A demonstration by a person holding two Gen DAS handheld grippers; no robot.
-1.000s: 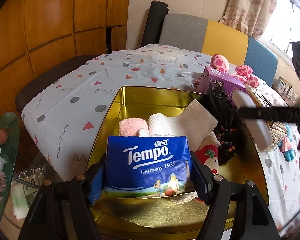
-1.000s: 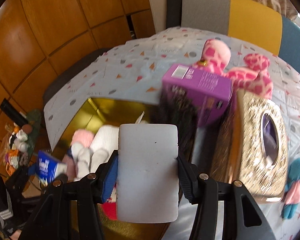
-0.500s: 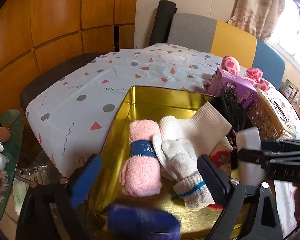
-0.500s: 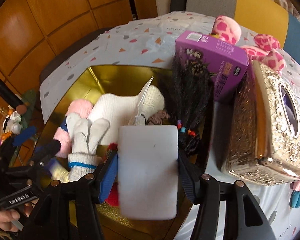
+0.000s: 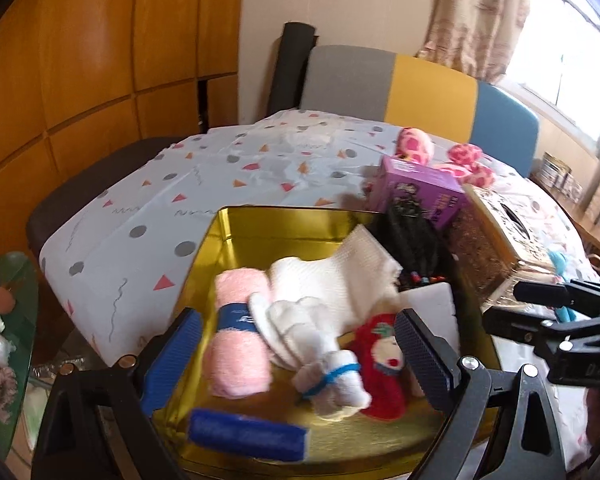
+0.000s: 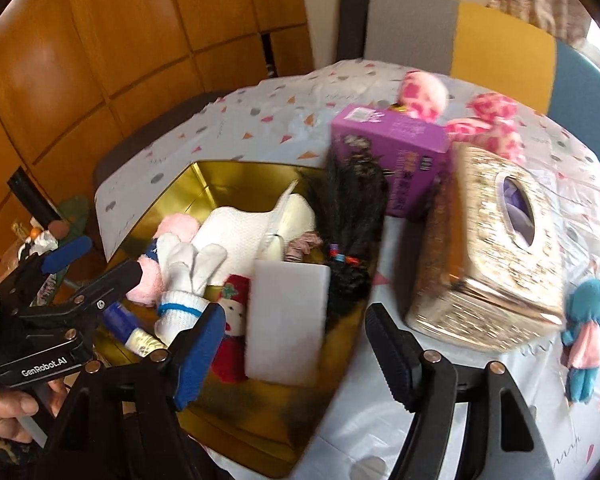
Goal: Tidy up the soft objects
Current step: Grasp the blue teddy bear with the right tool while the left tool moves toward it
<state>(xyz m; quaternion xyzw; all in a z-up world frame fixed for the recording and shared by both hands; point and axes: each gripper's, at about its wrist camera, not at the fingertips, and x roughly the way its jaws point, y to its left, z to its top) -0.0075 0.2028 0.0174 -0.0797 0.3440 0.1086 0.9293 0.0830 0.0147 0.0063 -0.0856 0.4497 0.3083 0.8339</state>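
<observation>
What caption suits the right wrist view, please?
Open right hand-held gripper above white sponge in gold tin.

Gold tin; pink towel; purple box; blue-padded claws

In the tin on the table, the rolled towel lies left of the gloves, the sponge right of them, the tissue pack in front, with the box and the tissue holder outside to the right.
</observation>
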